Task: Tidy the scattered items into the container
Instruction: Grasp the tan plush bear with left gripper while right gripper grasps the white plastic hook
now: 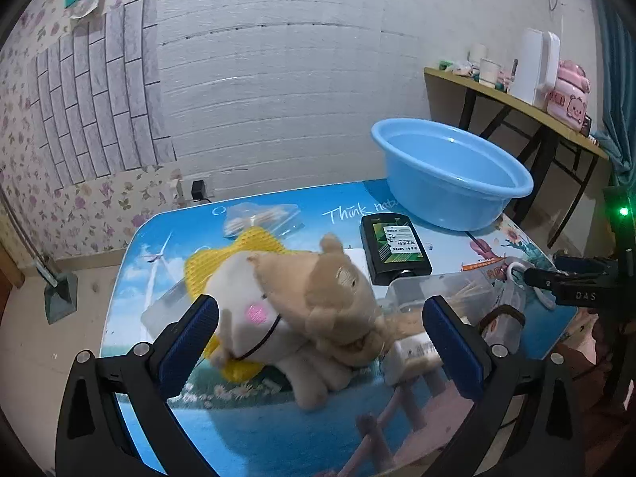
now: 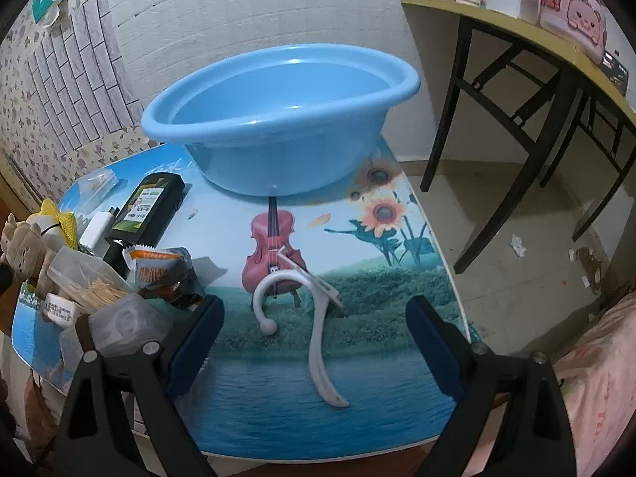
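Right now your round light-blue plastic basin (image 2: pixel 278 119) sits empty at the table's far end, so nothing's tidied yet. Your left gripper (image 1: pixel 318 342) gapes around the beige-and-white plush toy (image 1: pixel 302 310); your right gripper (image 2: pixel 314 338) gapes over the white plastic hook (image 2: pixel 314 318).

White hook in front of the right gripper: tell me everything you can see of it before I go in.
The white hook looks like smooth, hard plastic: a curled end tipped with a small ball, a short crossbar near the middle, and a long curved tail tapering to a point. It lies flat on the printed table, partly over the violin picture, apart from other items. The open right gripper frames it without touching.
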Tool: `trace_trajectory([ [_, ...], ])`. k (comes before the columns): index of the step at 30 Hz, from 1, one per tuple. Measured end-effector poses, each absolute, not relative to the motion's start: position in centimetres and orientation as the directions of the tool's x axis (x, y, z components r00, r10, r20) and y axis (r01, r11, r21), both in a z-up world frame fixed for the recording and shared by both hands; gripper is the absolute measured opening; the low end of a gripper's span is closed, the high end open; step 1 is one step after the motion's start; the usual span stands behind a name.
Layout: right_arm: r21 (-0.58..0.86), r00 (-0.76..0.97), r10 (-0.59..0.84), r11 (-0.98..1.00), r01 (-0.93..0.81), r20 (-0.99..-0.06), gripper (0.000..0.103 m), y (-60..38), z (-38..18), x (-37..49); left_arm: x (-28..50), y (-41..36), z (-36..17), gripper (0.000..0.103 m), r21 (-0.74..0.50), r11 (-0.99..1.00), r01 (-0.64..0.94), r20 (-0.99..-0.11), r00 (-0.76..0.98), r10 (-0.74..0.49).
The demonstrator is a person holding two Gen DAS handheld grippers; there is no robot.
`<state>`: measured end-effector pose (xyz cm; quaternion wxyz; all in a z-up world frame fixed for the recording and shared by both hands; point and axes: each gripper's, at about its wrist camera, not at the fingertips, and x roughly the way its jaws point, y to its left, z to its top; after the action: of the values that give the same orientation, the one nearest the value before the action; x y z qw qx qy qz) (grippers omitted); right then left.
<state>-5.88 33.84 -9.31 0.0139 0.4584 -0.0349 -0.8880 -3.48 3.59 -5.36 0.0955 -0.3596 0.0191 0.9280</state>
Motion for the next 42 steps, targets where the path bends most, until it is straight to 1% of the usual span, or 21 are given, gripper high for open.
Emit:
trace_trajectory([
  [3,0.079,-0.574,-0.066,-0.997,0.002,-0.816,0.094,33.6,-9.7,-6.1,-4.3,3.8,-5.8,0.103,-0.037,-0.982,-0.186,-0.684,-0.712,0.161],
  [4,0.072,-0.574,-0.064,-0.997,0.009,-0.817,0.094,33.4,-9.9,-6.2,-4.5,3.8,-6.1,0.097,-0.045,-0.981,-0.191,-0.689,-0.705,0.169],
  [5,0.065,-0.575,-0.061,-0.998,0.014,-0.816,0.094,33.4,-10.0,-6.2,-4.6,3.9,-6.3,0.089,-0.053,-0.978,-0.199,-0.698,-0.694,0.179],
  [7,0.04,-0.575,-0.042,-0.999,0.016,-0.817,0.094,33.3,-10.4,-6.3,-4.6,4.2,-6.7,0.084,-0.006,-0.983,-0.186,-0.7,-0.701,0.137],
  [9,0.036,-0.569,-0.037,-0.999,0.013,-0.822,0.094,33.4,-10.7,-6.4,-4.5,4.5,-6.8,0.084,0.015,-0.981,-0.195,-0.7,-0.702,0.129],
  [12,0.055,-0.555,-0.053,-0.998,0.013,-0.83,0.089,33.6,-11.2,-6.7,-4.6,4.7,-6.8,0.084,0.036,-0.98,-0.196,-0.699,-0.706,0.115],
  [16,0.023,-0.556,-0.033,-0.999,0.025,-0.831,0.086,33.1,-11.6,-7.0,-4.6,5.6,-7.6,0.085,0.139,-0.971,-0.192,-0.688,-0.724,0.045],
  [19,0.002,-0.569,-0.029,-0.999,0.047,-0.822,0.078,32.8,-11.5,-6.9,-4.4,5.8,-7.7,0.085,0.163,-0.967,-0.195,-0.678,-0.734,0.034],
  [20,0.001,-0.574,-0.033,-0.998,0.056,-0.818,0.07,32.7,-11.4,-6.9,-4.4,5.7,-7.6,0.082,0.156,-0.968,-0.194,-0.677,-0.735,0.038],
  [21,0.0,-0.579,-0.04,-0.998,0.068,-0.815,0.065,32.5,-11.3,-6.9,-4.4,5.6,-7.4,0.079,0.144,-0.97,-0.198,-0.675,-0.736,0.05],
  [22,-0.001,-0.582,-0.05,-0.996,0.087,-0.812,0.054,32.3,-11.2,-6.8,-4.3,5.4,-7.2,0.071,0.128,-0.97,-0.208,-0.674,-0.736,0.068],
  [24,-0.016,-0.581,-0.045,-0.995,0.1,-0.812,0.054,32.1,-11.2,-6.8,-4.2,5.3,-6.8,0.068,0.111,-0.97,-0.215,-0.675,-0.733,0.086],
  [25,-0.019,-0.583,-0.047,-0.994,0.108,-0.811,0.054,31.9,-11.1,-6.7,-4.2,5.3,-6.7,0.059,0.109,-0.971,-0.215,-0.675,-0.733,0.086],
  [26,-0.015,-0.584,-0.054,-0.993,0.113,-0.81,0.054,31.9,-11.1,-6.6,-4.2,5.2,-6.4,0.055,0.105,-0.971,-0.213,-0.672,-0.735,0.089],
  [30,0.0,-0.604,-0.079,-0.991,0.13,-0.793,0.054,32.0,-10.1,-6.2,-4.0,4.8,-5.6,0.055,0.068,-0.977,-0.204,-0.664,-0.74,0.109],
  [36,0.031,-0.635,-0.113,-0.99,0.139,-0.764,0.054,32.4,-8.4,-6.4,-4.0,4.7,-4.7,0.055,0.05,-0.978,-0.201,-0.653,-0.748,0.12],
  [42,0.062,-0.668,-0.175,-0.98,0.19,-0.723,0.054,32.4,-5.2,-5.3,-3.6,4.7,-1.5,0.055,0.042,-0.98,-0.193,-0.612,-0.781,0.128],
])
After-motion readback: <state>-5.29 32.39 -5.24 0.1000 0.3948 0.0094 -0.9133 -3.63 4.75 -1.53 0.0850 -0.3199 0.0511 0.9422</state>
